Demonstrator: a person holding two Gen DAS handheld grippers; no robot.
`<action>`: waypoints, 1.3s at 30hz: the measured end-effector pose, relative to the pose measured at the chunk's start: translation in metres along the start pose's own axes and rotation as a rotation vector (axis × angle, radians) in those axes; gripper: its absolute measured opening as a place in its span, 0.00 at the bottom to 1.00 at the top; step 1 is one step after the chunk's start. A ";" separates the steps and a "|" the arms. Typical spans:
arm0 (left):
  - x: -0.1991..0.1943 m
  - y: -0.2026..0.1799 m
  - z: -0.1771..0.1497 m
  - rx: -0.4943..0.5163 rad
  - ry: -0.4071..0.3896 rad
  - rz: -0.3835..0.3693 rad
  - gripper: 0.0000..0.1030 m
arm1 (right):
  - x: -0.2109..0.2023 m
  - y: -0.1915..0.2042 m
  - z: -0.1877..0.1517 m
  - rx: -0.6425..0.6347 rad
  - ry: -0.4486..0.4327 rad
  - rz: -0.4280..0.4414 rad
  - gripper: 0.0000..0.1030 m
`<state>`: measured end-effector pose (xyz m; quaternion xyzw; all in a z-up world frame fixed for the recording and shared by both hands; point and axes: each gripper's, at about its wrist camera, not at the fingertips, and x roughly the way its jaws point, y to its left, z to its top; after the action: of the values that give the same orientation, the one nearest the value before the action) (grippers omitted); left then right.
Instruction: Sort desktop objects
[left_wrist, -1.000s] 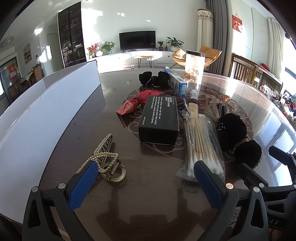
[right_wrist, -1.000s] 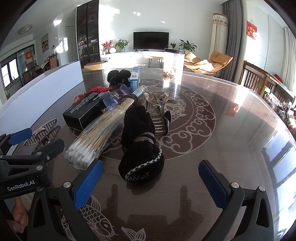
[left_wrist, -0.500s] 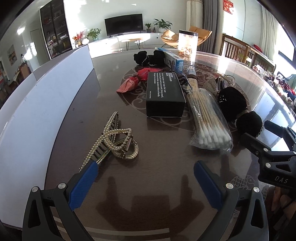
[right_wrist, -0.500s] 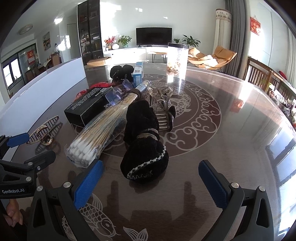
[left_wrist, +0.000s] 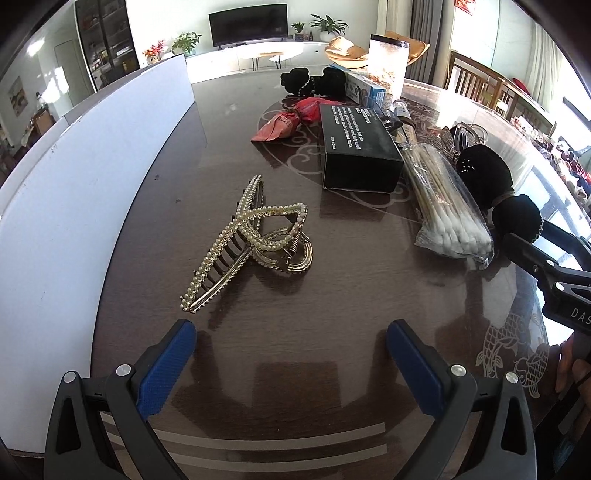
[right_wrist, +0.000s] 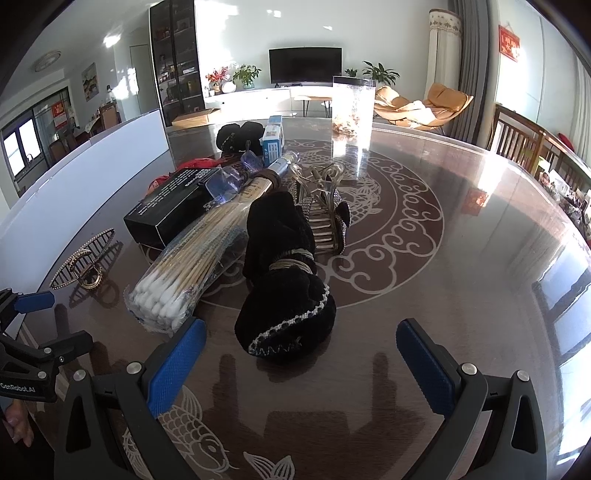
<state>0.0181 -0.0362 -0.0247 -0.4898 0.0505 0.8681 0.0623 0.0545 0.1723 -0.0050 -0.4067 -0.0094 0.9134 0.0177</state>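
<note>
Left gripper (left_wrist: 291, 349) — jaws spread, empty — has drawn back from pearl hair clip (left_wrist: 245, 243); bare table (left_wrist: 295, 387) at 6 o'clock.

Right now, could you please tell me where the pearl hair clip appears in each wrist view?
Left wrist view: the pearl hair clip lies centre-left, alone on the table.
Right wrist view: same clip, far left, small.
Shared landmark: the black box sits beyond it in both.

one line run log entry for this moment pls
left gripper: open, empty, facing pearl hair claw | right gripper: open, empty, facing black scrunchie | nothing sorted yet
</note>
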 end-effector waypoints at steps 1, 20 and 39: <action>0.000 0.001 0.000 -0.005 0.000 -0.006 1.00 | 0.000 0.000 0.000 0.004 -0.003 0.004 1.00; 0.003 0.006 0.003 -0.018 -0.012 -0.005 1.00 | 0.003 -0.001 0.003 0.013 -0.004 0.012 1.00; 0.003 0.006 0.003 -0.016 -0.013 -0.008 1.00 | 0.006 -0.001 0.002 0.026 -0.004 0.017 1.00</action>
<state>0.0131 -0.0414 -0.0259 -0.4849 0.0413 0.8714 0.0620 0.0492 0.1733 -0.0082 -0.4047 0.0060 0.9143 0.0154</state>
